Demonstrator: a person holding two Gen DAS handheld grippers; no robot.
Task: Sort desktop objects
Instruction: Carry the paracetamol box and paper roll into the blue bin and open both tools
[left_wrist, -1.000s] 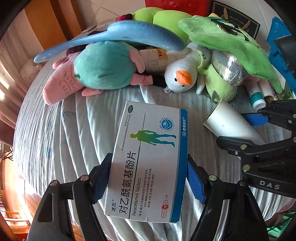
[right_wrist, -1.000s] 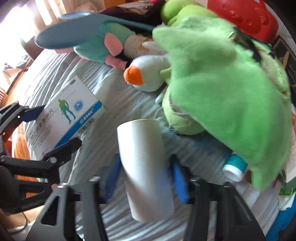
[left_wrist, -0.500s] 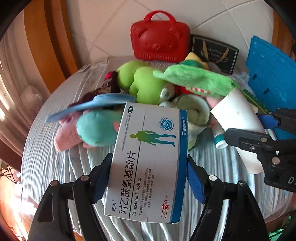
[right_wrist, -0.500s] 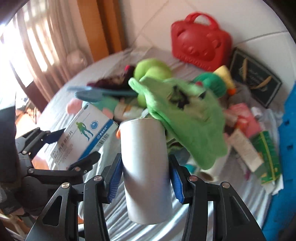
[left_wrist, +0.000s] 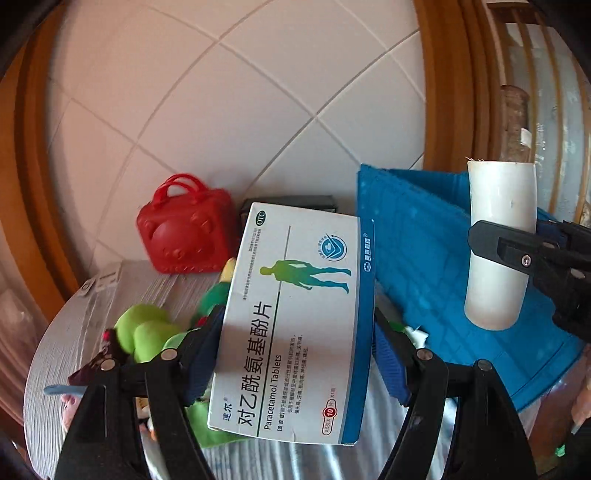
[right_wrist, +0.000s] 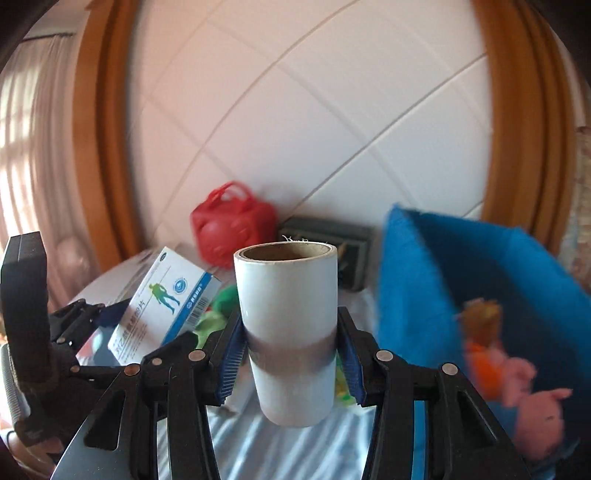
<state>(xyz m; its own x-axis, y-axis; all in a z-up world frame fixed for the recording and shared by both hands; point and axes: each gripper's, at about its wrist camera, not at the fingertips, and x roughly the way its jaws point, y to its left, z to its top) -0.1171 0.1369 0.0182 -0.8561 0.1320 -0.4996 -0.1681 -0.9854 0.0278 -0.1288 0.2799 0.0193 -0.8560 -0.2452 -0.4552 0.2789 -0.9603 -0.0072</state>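
My left gripper (left_wrist: 295, 350) is shut on a white and blue Paracetamol tablet box (left_wrist: 295, 325) and holds it high above the table. The box also shows in the right wrist view (right_wrist: 162, 306). My right gripper (right_wrist: 290, 358) is shut on a white roll with a cardboard core (right_wrist: 288, 332), held upright in the air. The roll also shows at the right of the left wrist view (left_wrist: 496, 243), in front of a blue basket (left_wrist: 417, 258). The basket (right_wrist: 436, 280) stands to the right in the right wrist view, with pink plush toys (right_wrist: 524, 391) inside.
A red bear-shaped case (left_wrist: 184, 229) and a dark box (right_wrist: 332, 236) stand against the tiled wall. Green plush toys (left_wrist: 144, 332) lie on the grey striped tablecloth (left_wrist: 62, 354). Wooden frames flank the wall.
Both grippers have risen and tilted up with their objects. The plush pile has dropped low in view, and the wall and blue basket now fill the frames.
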